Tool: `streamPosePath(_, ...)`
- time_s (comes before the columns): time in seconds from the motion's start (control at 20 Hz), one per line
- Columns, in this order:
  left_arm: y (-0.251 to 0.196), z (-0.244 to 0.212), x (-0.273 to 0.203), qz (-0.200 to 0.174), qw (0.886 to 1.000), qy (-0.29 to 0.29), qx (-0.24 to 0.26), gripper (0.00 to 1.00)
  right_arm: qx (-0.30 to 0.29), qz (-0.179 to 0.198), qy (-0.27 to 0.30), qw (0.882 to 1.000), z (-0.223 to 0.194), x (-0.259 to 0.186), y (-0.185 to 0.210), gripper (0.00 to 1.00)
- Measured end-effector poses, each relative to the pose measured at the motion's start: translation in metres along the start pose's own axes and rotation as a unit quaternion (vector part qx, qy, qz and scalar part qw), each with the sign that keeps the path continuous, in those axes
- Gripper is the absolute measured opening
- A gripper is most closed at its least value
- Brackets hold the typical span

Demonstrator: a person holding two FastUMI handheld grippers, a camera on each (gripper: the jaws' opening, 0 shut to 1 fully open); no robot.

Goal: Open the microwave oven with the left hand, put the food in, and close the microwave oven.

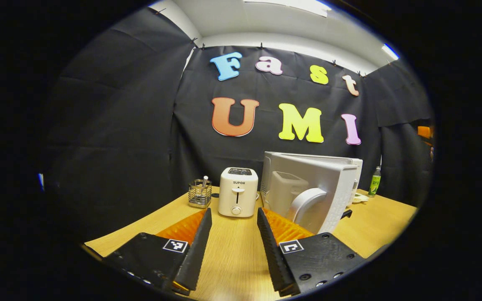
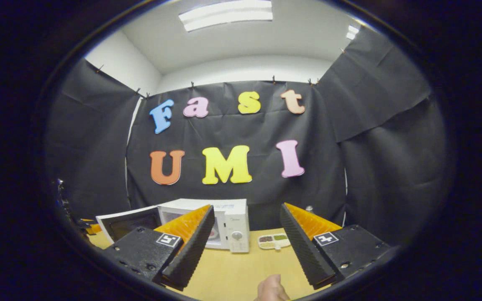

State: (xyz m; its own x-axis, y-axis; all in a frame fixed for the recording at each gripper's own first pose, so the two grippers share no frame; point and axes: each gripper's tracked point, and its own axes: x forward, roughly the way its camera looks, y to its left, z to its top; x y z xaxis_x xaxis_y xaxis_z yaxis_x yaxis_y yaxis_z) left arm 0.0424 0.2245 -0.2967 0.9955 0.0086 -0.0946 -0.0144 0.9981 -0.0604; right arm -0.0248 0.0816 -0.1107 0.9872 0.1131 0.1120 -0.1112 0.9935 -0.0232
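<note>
The white microwave (image 2: pixel 228 223) stands on the wooden table (image 2: pixel 232 267) with its door (image 2: pixel 129 224) swung open to the left. Something pinkish sits inside the cavity, partly hidden behind one of my fingers. In the left gripper view the open door (image 1: pixel 308 190) is close, just right of my left gripper (image 1: pixel 233 213). That gripper is open with nothing between its fingers. My right gripper (image 2: pixel 246 207) is also open and holds nothing, hovering over the table well short of the microwave. A fingertip of a hand (image 2: pixel 272 288) shows at the bottom edge.
A white toaster (image 1: pixel 237 192) stands straight ahead of the left gripper, with a wire utensil holder (image 1: pixel 199 193) to its left. A green bottle (image 1: pixel 375 182) stands behind the microwave. A small divided dish (image 2: pixel 273 241) lies right of the microwave.
</note>
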Motion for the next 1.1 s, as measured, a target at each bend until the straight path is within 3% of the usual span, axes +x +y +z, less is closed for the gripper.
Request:
streamPosePath(0.05,0.006,0.006,0.003,0.022,1.0,-0.011,0.012,0.49,0.007,0.004,-0.009,1.0,0.012,-0.015,-0.007,1.0)
streamPosePath(0.1,0.017,0.011,0.002,0.055,0.998,-0.01,0.025,0.25,0.013,0.004,-0.009,1.0,0.017,-0.026,-0.014,0.91)
streamPosePath(0.15,0.015,0.002,0.009,0.057,0.998,0.004,0.027,0.0,0.027,0.009,-0.011,1.0,0.024,-0.038,-0.023,0.91)
streamPosePath(0.2,-0.001,-0.006,0.011,0.03,0.999,0.014,0.018,0.02,0.041,0.021,-0.004,0.999,0.029,-0.047,-0.027,1.0)
streamPosePath(0.3,-0.025,-0.007,0.021,-0.01,1.0,0.01,0.013,0.0,0.067,0.035,0.007,0.997,0.034,-0.061,-0.042,1.0)
streamPosePath(0.6,-0.065,-0.007,0.029,-0.064,0.998,0.005,-0.011,0.0,0.047,0.029,-0.019,0.998,0.054,-0.082,-0.077,1.0)
streamPosePath(0.65,-0.074,-0.007,0.032,-0.073,0.997,0.005,-0.007,0.0,0.042,0.031,-0.018,0.998,0.051,-0.085,-0.078,0.91)
streamPosePath(0.75,-0.094,-0.005,0.036,-0.093,0.996,0.004,-0.001,0.0,0.037,0.037,-0.015,0.999,0.048,-0.087,-0.077,0.91)
streamPosePath(0.8,-0.106,-0.005,0.038,-0.106,0.994,0.005,0.001,0.0,0.037,0.041,-0.014,0.998,0.047,-0.087,-0.077,1.0)
streamPosePath(0.85,-0.115,-0.006,0.039,-0.118,0.993,0.007,0.003,0.0,0.037,0.042,-0.012,0.998,0.045,-0.087,-0.079,1.0)
streamPosePath(0.9,-0.126,-0.008,0.042,-0.128,0.992,0.009,0.004,0.0,0.039,0.039,-0.012,0.998,0.044,-0.087,-0.082,0.91)
streamPosePath(0.95,-0.136,-0.008,0.046,-0.137,0.99,0.011,0.007,0.0,0.042,0.035,-0.012,0.998,0.043,-0.087,-0.086,1.0)
streamPosePath(1.1,-0.166,-0.013,0.055,-0.164,0.986,0.017,0.001,0.0,0.036,0.018,-0.013,0.999,0.043,-0.085,-0.097,1.0)
